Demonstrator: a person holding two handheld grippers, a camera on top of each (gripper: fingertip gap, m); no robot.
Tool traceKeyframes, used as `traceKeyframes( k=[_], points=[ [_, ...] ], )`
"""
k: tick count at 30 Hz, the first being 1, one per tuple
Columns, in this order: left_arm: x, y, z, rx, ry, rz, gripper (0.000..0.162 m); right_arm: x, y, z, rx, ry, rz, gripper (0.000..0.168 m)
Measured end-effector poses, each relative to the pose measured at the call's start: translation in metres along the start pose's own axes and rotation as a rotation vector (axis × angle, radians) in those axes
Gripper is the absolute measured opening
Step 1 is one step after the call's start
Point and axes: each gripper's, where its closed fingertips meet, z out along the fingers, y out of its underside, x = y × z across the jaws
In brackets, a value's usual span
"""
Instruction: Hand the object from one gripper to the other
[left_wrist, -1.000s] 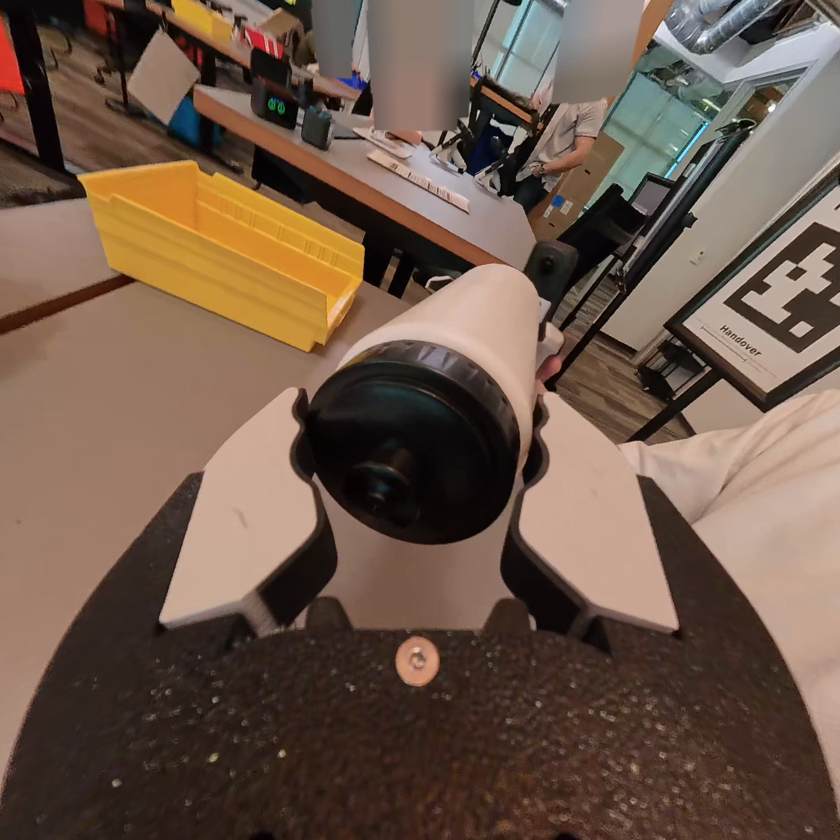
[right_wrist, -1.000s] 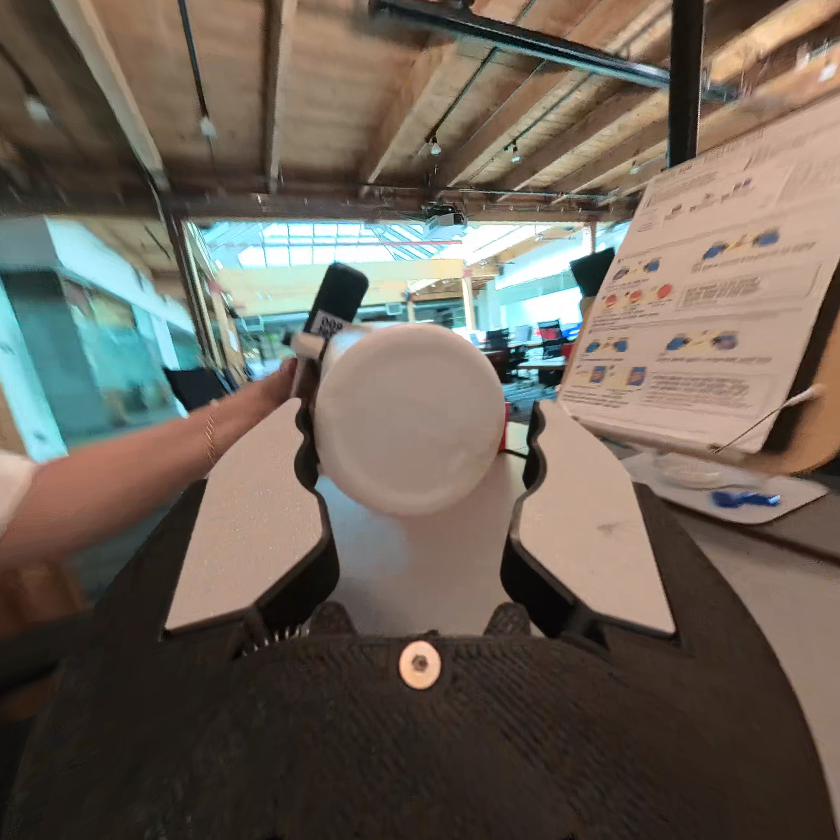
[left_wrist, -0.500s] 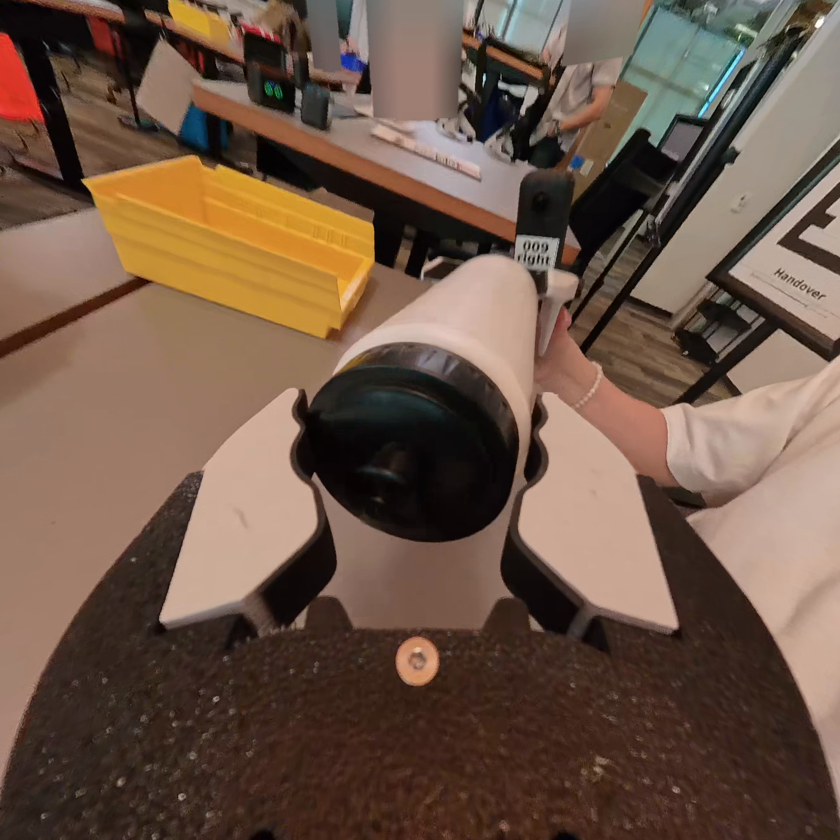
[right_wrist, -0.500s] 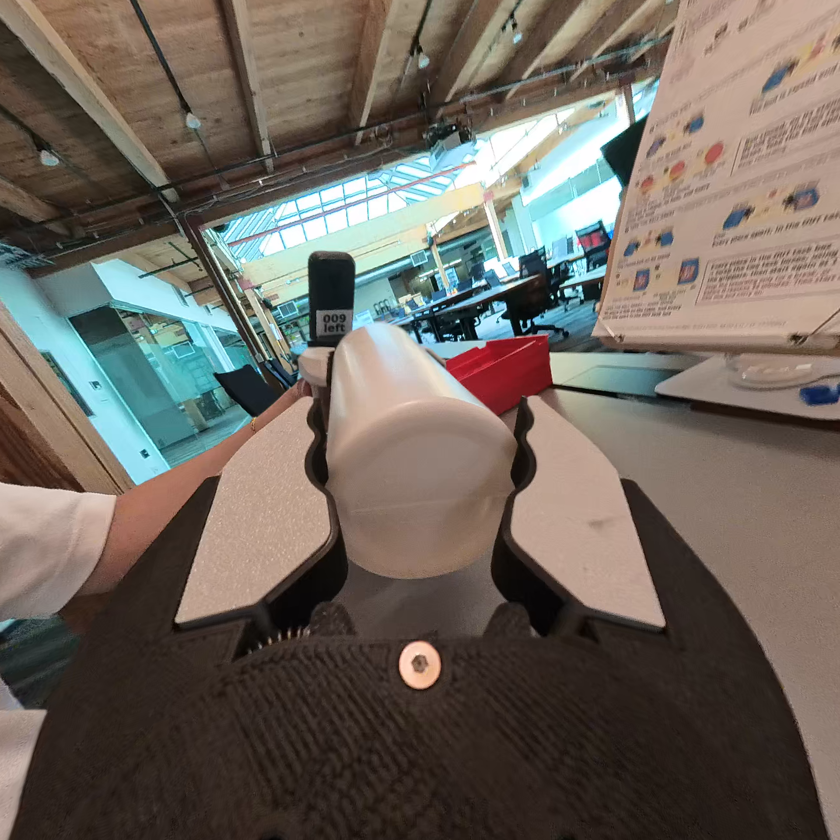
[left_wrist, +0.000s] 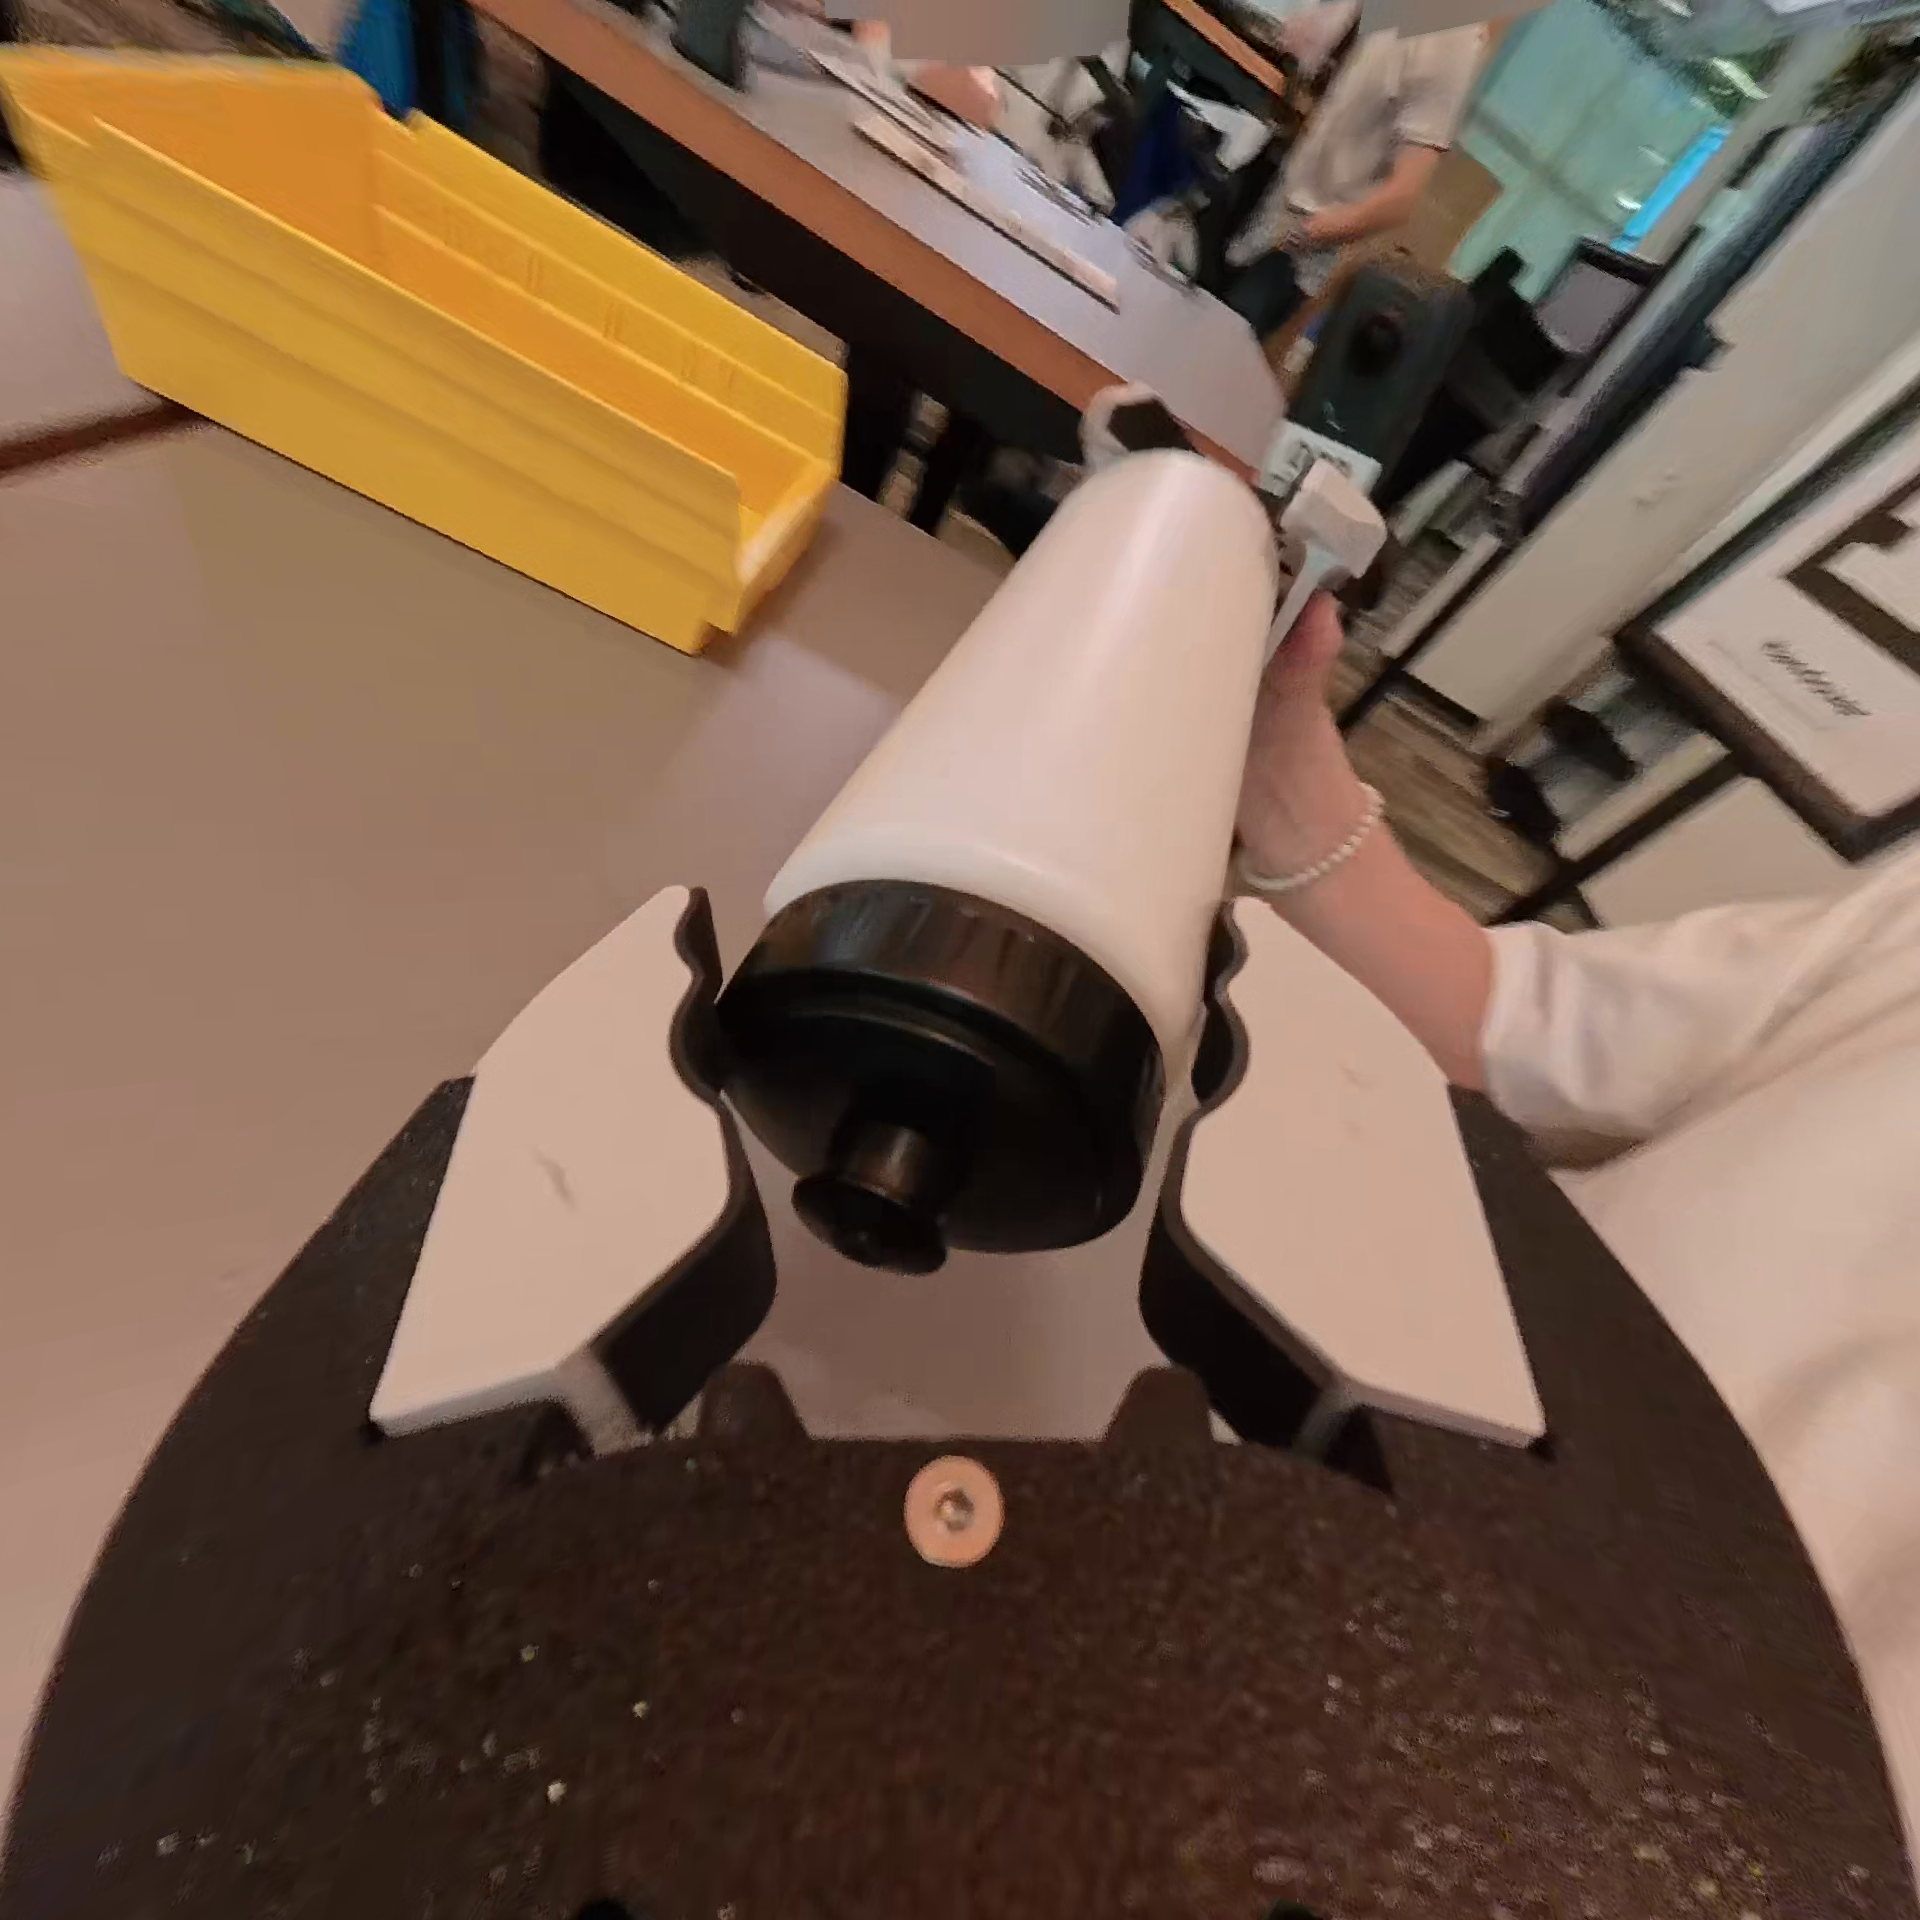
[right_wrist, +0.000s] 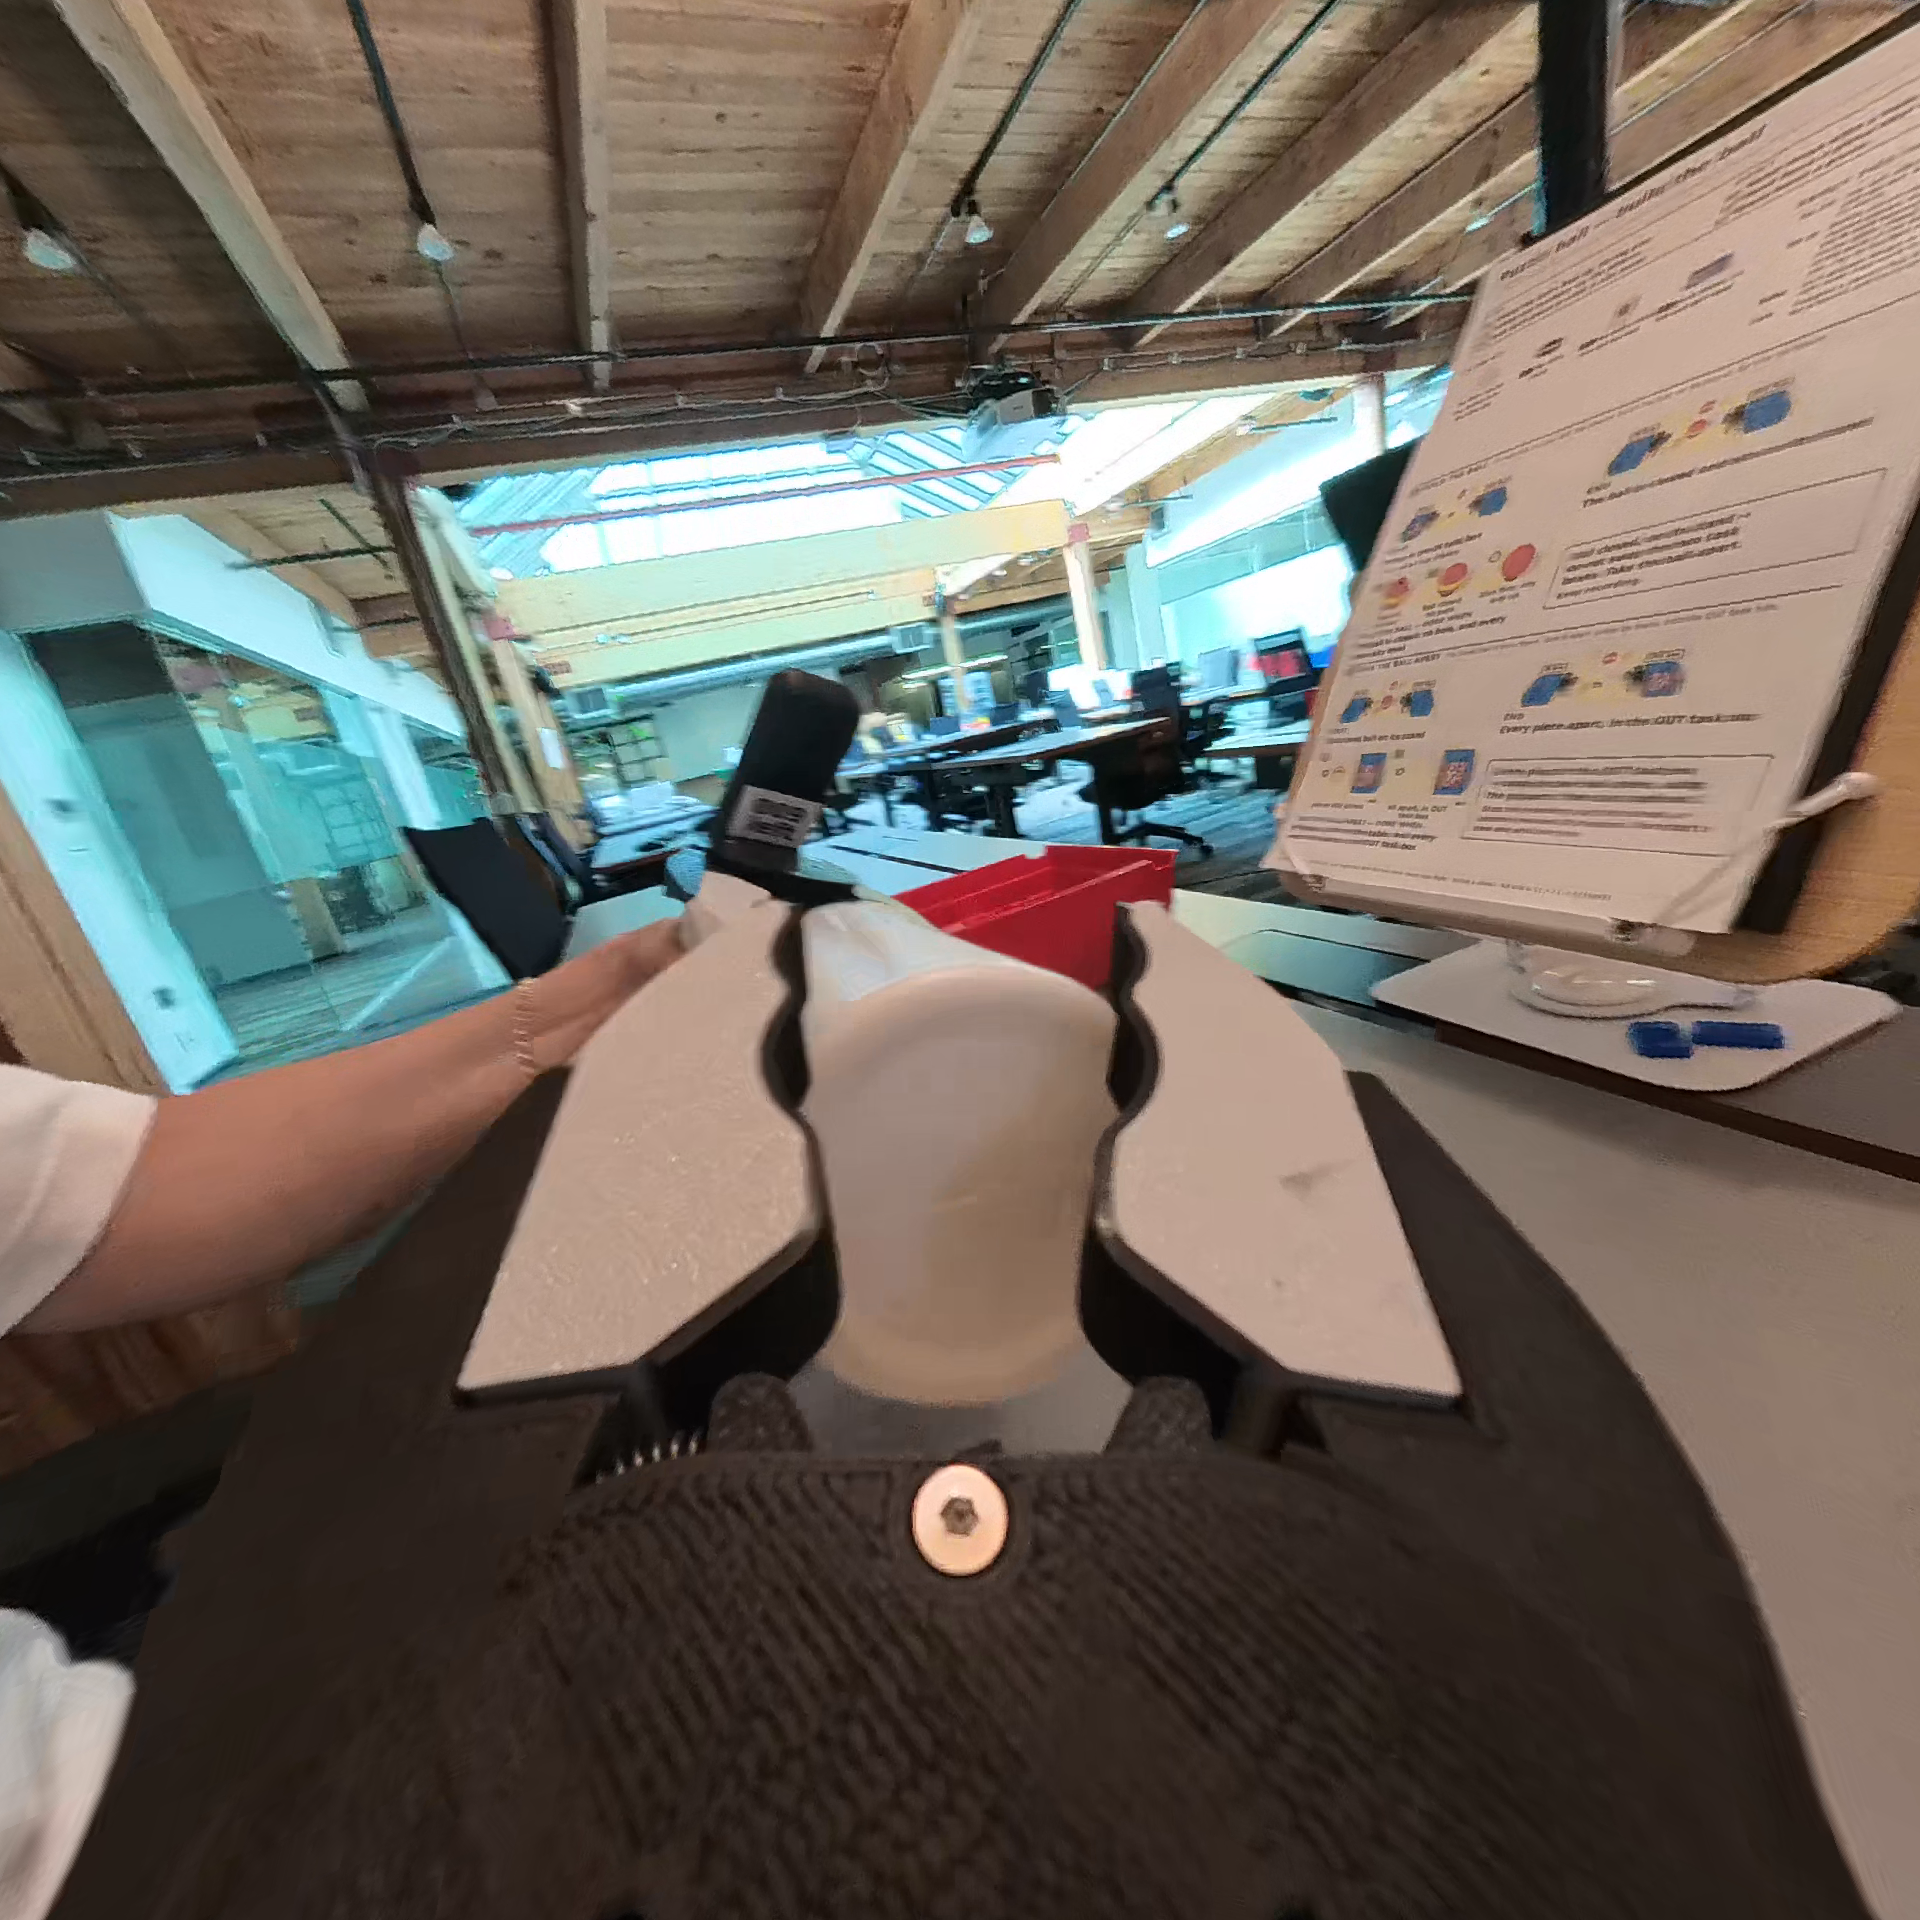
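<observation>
Wooden ceiling beams and an open office with rows of desks lie behind us, and below them runs the pale grey worktop. Going left to right in the left wrist view, we see a yellow plastic storage bin resting on that worktop, then the white cylindrical bottle with a black screw cap lying lengthwise between our two tools, held above the surface. Our left gripper has its jaws spread to the cap's width; the left finger touches the cap rim, the right one sits just beside the white body, and we cannot tell whether any squeeze remains. At the bottle's far end the right gripper straddles the base, with a hand behind it. In the right wrist view, that right gripper is pinching the bottle at its base end, both jaws pressed against the white wall; a red plastic bin sits beyond, and a printed instruction sheet on a stand is at the right. We judge the handover to be at the transfer point: the receiving grip looks set. Next, the left jaws should open clear of the cap and back straight off along the bottle's axis, without knocking it askew.
</observation>
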Motion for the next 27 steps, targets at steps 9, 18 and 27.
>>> traceKeyframes(
  k=[9, 18, 27],
  points=[
    [0.001, -0.036, -0.017, -0.05, -0.24, 0.278, 0.087, 0.036, 0.017, -0.009, 0.032, 0.076, 0.242, 0.083],
    [0.028, -0.08, -0.026, -0.064, -0.24, 0.445, 0.086, 0.024, 0.081, 0.008, -0.115, -0.173, 0.861, 0.094],
    [0.053, -0.104, -0.019, 0.081, -0.12, 0.539, 0.086, -0.019, 0.036, 0.026, 0.209, -0.618, 1.22, 0.103]
  ],
)
